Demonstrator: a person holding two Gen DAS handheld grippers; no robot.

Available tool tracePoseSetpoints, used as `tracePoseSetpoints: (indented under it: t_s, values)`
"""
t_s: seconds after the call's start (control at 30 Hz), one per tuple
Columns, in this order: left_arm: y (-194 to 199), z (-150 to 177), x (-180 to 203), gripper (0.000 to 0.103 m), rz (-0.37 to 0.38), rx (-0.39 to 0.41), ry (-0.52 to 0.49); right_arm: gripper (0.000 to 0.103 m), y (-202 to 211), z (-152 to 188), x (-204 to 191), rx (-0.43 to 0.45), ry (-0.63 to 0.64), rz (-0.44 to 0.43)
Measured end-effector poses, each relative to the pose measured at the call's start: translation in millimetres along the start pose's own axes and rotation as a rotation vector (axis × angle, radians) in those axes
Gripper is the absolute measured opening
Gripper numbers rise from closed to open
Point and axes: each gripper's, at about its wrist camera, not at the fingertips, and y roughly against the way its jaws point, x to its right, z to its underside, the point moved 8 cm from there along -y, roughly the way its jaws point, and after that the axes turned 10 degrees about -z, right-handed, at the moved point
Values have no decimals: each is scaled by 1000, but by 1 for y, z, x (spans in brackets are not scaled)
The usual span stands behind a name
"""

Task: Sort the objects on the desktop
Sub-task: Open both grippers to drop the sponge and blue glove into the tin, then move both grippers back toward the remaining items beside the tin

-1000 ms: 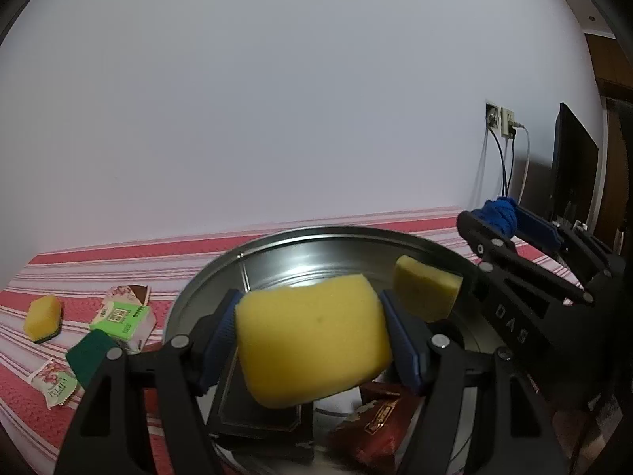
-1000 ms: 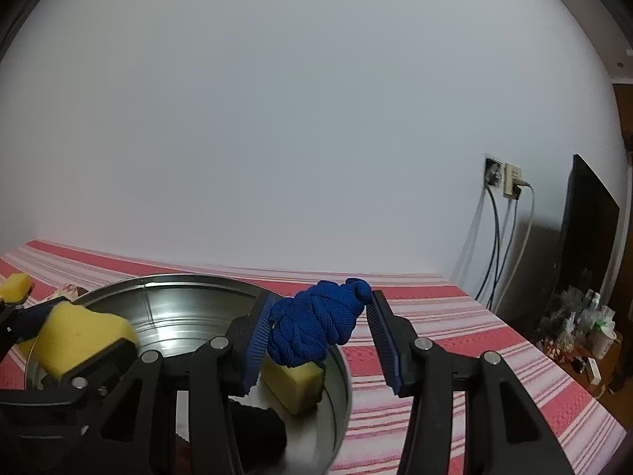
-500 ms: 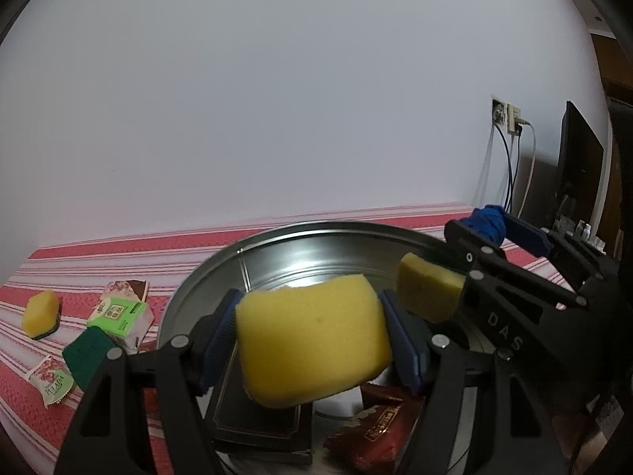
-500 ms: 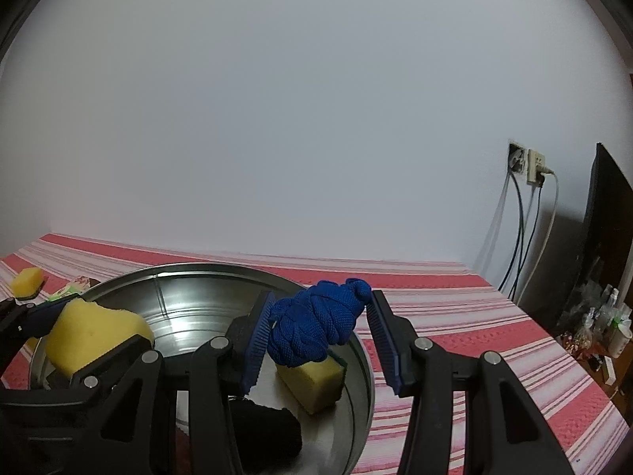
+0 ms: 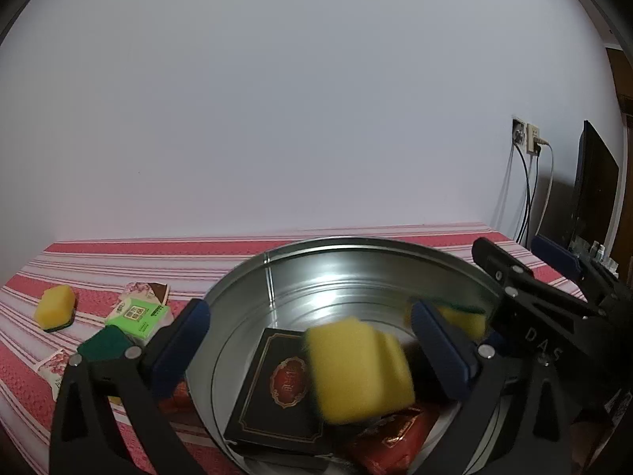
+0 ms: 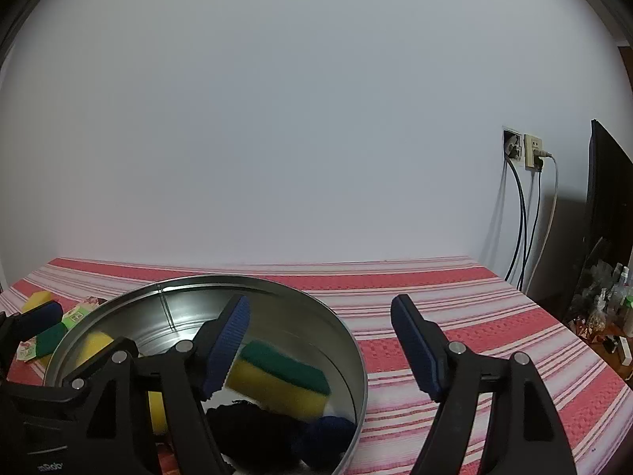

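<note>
My left gripper (image 5: 308,312) hangs over a round metal basin (image 5: 356,240), its jaws opening wide. A yellow sponge (image 5: 356,368) is blurred in mid-fall between them, touching neither pad. Below it lie a black box with a red emblem (image 5: 277,388) and a red packet (image 5: 395,435). My right gripper (image 6: 320,303) is over the basin's right rim (image 6: 352,340), jaws opening with nothing between them. A blue rope ball (image 6: 328,431) lies in the basin beneath it, beside a yellow and green sponge (image 6: 281,376) and a black object (image 6: 253,427).
Left of the basin, on the red striped cloth (image 5: 118,261), lie a yellow sponge (image 5: 55,306), a green tissue pack (image 5: 138,314), a green pad (image 5: 105,346) and small packets (image 5: 51,364). Wall sockets with cables (image 6: 526,150) and a dark screen (image 6: 605,198) stand at the right.
Both grippers have opened. The yellow sponge has left the left jaws and is dropping into the basin. The blue rope ball has fallen from the right jaws into the basin.
</note>
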Motion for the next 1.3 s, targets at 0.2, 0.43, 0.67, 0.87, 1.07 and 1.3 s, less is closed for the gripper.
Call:
tracePoseSetpoints:
  t_s: [0.2,0.43,0.67,0.87,1.07,1.3]
  values:
    - [6,-1,-7,103,-5,34,14,76,17,-4,3,63,-7,44]
    - [26,-15,-62,103,-195,176,144,95,82,-14,38,329,-142,242]
    - [15,-10,-78,103,-239,119,193,95,78,-9,46,323,-211,223]
    - [12,-11,-76,103,-247,111,184,95,81,-9,39,335,-192,227]
    - [14,-8,-76,103,-240,102,176,95,74,-8,45,309,-221,220]
    - [17,-7,-69,103,-218,98,155,95,75,-8,47,317,-230,234]
